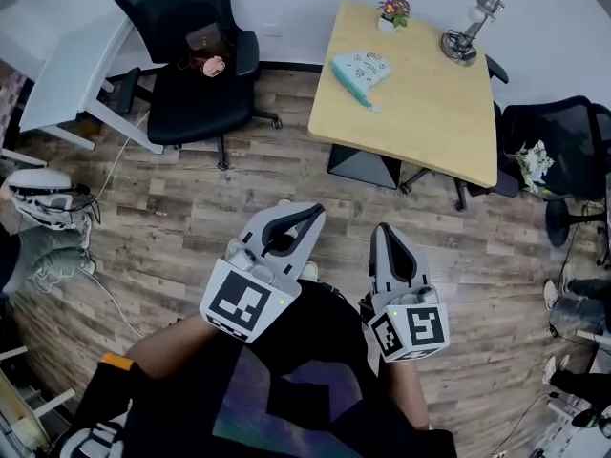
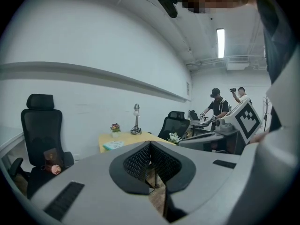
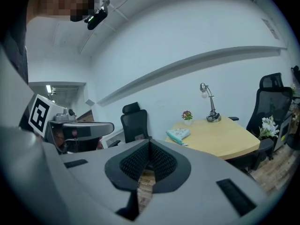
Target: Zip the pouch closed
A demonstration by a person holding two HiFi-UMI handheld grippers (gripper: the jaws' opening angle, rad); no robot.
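The teal pouch [image 1: 361, 70] lies on the far left part of the wooden table [image 1: 430, 122], well ahead of both grippers. It also shows small in the left gripper view as the pouch [image 2: 113, 145] and in the right gripper view as the pouch [image 3: 178, 134]. My left gripper [image 1: 308, 215] and right gripper [image 1: 384, 229] hang side by side over the wood floor, short of the table. Both point toward it. In the gripper views the left gripper [image 2: 150, 144] and the right gripper [image 3: 149, 143] are shut with nothing between their pads.
A potted flower [image 1: 392, 10] and a desk lamp [image 1: 466, 32] stand at the table's far edge. A black office chair [image 1: 196, 74] with small items on its seat is at the left, by a white desk [image 1: 67, 65]. Another chair [image 1: 558, 146] stands right. Two people [image 2: 219, 108] work in the background.
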